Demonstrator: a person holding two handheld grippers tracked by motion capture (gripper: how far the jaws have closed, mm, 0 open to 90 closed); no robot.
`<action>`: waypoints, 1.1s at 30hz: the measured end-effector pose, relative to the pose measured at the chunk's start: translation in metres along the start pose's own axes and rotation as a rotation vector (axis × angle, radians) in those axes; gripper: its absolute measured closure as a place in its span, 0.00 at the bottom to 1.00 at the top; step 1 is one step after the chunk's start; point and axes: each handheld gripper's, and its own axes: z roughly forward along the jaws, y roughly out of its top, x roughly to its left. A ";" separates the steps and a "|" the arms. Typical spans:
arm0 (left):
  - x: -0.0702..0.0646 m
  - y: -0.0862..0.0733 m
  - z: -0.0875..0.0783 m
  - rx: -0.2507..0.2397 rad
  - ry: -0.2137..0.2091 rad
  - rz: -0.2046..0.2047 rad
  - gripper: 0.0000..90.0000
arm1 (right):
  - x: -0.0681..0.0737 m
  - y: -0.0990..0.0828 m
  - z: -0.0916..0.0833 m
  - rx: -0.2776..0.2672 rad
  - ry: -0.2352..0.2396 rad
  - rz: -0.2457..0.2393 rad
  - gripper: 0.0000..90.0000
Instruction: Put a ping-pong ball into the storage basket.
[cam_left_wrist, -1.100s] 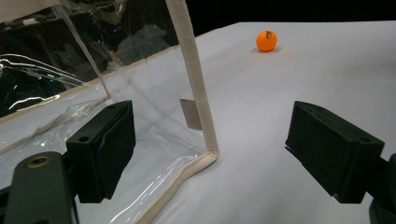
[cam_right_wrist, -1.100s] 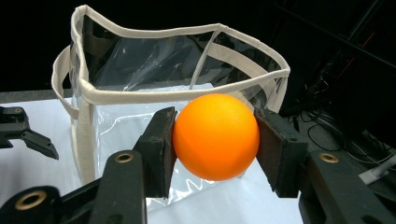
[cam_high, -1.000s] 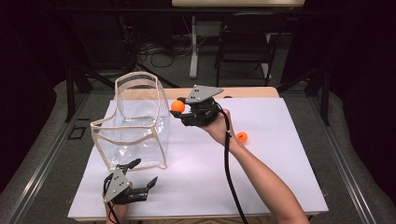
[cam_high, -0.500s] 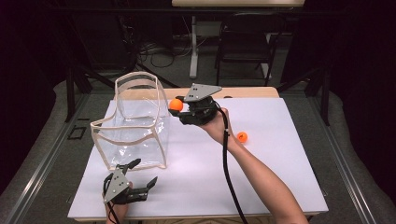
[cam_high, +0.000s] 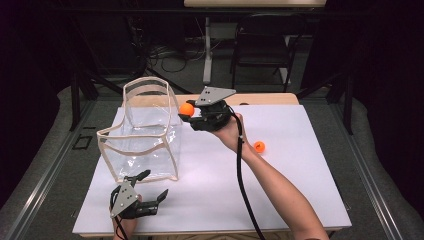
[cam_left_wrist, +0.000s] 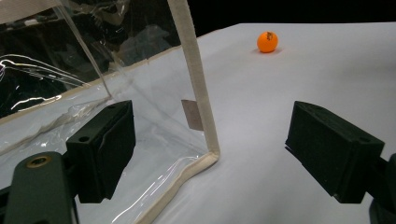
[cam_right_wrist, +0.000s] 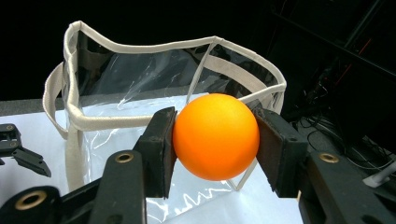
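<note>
Nothing has moved: right claw grips orange ball; left claw gapes.

Orange ball clamped beside clear bag.

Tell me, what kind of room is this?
Probably a lab or workshop used for recording. A white table stands on a grey mat, with dark surroundings, cables on the floor and a chair behind. A person works there with a hand-held right gripper.

Orange ball; clear bag, beige trim; white table
</note>
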 end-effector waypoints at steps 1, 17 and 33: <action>0.000 0.000 0.000 0.000 0.000 -0.001 0.17 | 0.000 0.001 0.000 -0.001 -0.001 0.000 0.57; 0.000 0.000 0.000 0.000 0.000 0.000 0.17 | 0.000 0.009 0.003 -0.011 -0.004 -0.007 0.57; 0.000 0.000 0.000 0.001 0.000 -0.001 0.17 | 0.001 0.013 0.008 -0.020 -0.003 -0.006 0.57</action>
